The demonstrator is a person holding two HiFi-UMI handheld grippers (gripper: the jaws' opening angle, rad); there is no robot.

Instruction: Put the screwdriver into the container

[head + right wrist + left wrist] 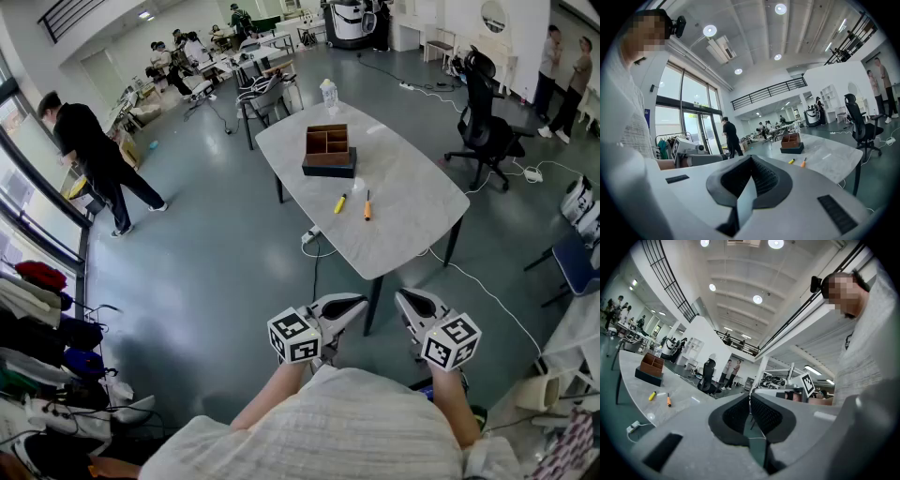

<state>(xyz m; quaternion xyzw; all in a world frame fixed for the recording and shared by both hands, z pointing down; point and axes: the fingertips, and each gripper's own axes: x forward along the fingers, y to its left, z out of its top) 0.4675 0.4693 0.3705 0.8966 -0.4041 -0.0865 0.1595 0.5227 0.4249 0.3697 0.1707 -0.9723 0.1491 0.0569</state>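
Far to my left, by the windows, a person in black [89,150] walks across the grey floor, well away from the work. Closer in, the left gripper [359,301] is held low against the operator's body, short of the table [403,187]. In the left gripper view its two ribbed pads are pressed together with nothing between them. The table stands well ahead of both tools. At its far end there is a clear water bottle [328,94], and just in front of the bottle is the container [328,148], a wooden box with open compartments sitting on a dark base. Nearer me, on bare tabletop, a small yellow object [340,202] lies just left of the orange-handled screwdriver [367,206]. The two lie close together but do not touch, both are apart from the container, and neither gripper is anywhere near them. The right gripper [401,296] is beside the left one, at about the same height and tucked just as close to the body. The right gripper view shows its pads fully closed too, gripping nothing. Off to the right of the table stands a black office chair [487,127].
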